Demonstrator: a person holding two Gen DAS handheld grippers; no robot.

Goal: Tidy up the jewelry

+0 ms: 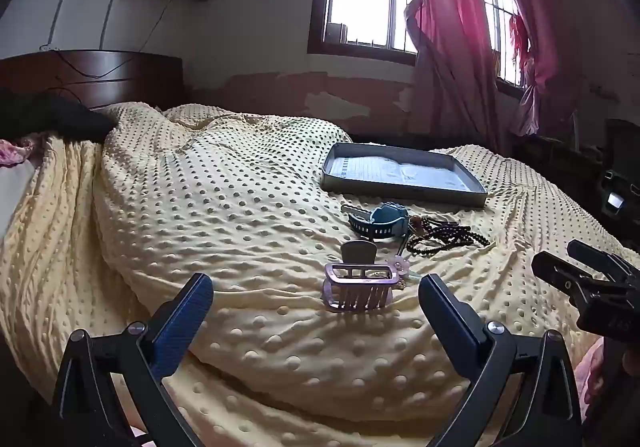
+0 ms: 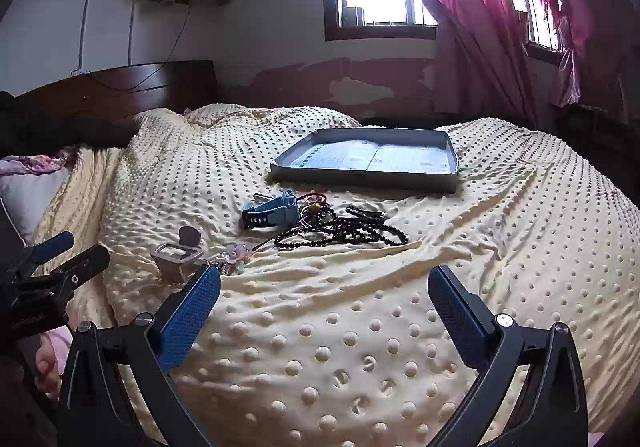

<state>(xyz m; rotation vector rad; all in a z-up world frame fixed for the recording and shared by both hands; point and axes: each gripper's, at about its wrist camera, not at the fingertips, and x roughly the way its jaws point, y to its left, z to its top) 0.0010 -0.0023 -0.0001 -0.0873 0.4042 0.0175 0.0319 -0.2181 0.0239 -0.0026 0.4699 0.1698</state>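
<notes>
**A:** At that moment, what did you have on your left?

**B:** Your left gripper (image 1: 316,299) hung low over the yellow blanket (image 1: 200,207), its fingers spread wide and holding nothing. The pink hair clip (image 1: 360,287) sat just ahead, between the two fingers but untouched.

**A:** And past the clip?

**B:** A small pink charm (image 1: 396,265) lay just beside it. Farther on were the blue watch (image 1: 380,223) and, to its right, the dark bead necklace (image 1: 444,239), bunched with some thinner cords I couldn't sort out. The grey tray (image 1: 400,195) lay beyond them, with only a printed sheet inside.

**A:** Your right side?

**B:** Your right gripper (image 2: 324,307) was spread too, empty, over bare blanket, with the beads ahead and the clip off to its left.

**A:** So which step was it?

**B:** The opening one, I'd judge: no jewelry was in the tray yet. The clip looked like your first pick. You would have needed to ease the left gripper forward and down and close on the clip's frame, since the soft blanket could give underneath.
</notes>
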